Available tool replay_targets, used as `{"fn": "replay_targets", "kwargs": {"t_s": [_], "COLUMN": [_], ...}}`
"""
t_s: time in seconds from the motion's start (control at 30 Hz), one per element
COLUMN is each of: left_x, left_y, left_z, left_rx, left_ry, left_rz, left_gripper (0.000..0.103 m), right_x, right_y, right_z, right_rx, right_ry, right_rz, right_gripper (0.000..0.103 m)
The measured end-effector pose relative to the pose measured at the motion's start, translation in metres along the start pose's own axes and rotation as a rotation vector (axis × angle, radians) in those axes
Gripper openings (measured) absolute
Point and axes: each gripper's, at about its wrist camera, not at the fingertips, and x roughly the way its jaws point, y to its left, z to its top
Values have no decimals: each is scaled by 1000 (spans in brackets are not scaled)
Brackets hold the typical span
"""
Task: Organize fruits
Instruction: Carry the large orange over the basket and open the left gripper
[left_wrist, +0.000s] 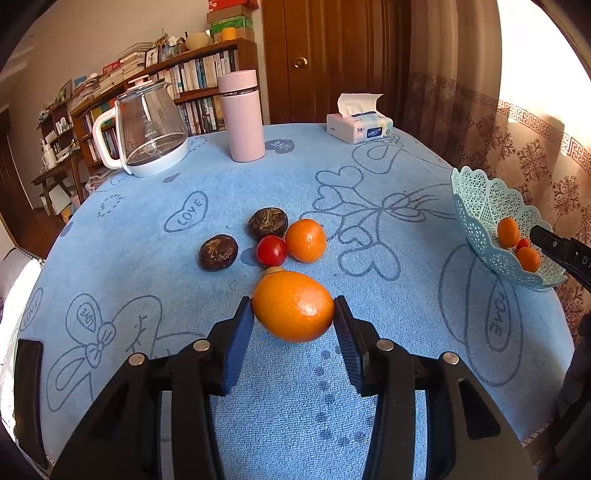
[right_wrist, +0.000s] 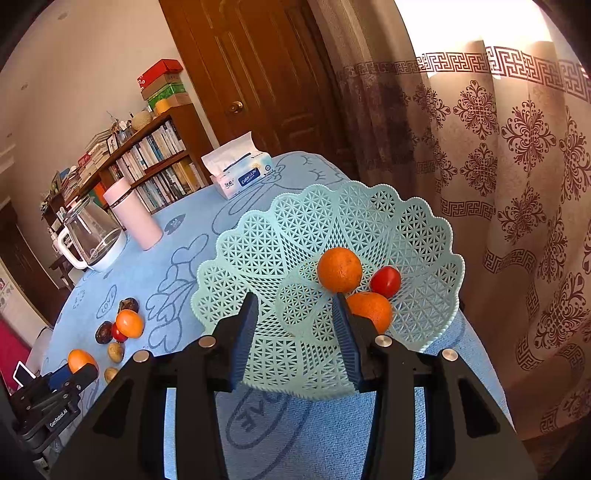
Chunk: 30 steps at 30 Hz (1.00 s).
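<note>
My left gripper (left_wrist: 293, 309) is shut on a large orange (left_wrist: 295, 314), held just above the blue tablecloth. Behind it lie a smaller orange (left_wrist: 306, 240), a cherry tomato (left_wrist: 271, 251) and two dark brown round fruits (left_wrist: 267, 222) (left_wrist: 218, 252). My right gripper (right_wrist: 295, 301) hangs open and empty over the pale green lattice basket (right_wrist: 258, 240). In the basket sit two oranges (right_wrist: 340, 269) (right_wrist: 373, 310) and a tomato (right_wrist: 385, 281). The right wrist view also shows the left gripper (right_wrist: 79, 369) with its orange (right_wrist: 80, 359) at the lower left.
A glass kettle (left_wrist: 147, 129), a pink flask (left_wrist: 242, 114) and a tissue box (left_wrist: 358, 123) stand along the table's far side. Two small tan fruits (right_wrist: 115, 352) lie near the left gripper. The basket sits by the table's right edge, next to the curtain (right_wrist: 517, 184).
</note>
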Motion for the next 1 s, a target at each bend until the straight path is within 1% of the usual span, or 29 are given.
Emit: {"fn": "replay_targets", "kwargs": {"t_s": [0.17,0.2,0.23,0.27,1.0], "left_x": [0,0,0,-1,0], "left_y": [-5,-6,-7,-8,-43], "left_z": [5,6,7,7,28], "left_rx": [12,14,17,20,87], "left_ry": [-10,-12,-14,-16,-54], "left_rz": [-6,-8,-9,-10,-58], "left_gripper": [45,45,45,45,45], "right_x": [1,1,1,0,-5], "right_y": [1,1,1,1,-4], "right_z": [-1,-1,-1,-1,2], "right_rx": [-1,0,1,1,3], "right_ry": [2,1,-1,-5,-29], "right_rz": [-1,-2,-1,-3,-13], "right_gripper": [44,46,50,51,52]}}
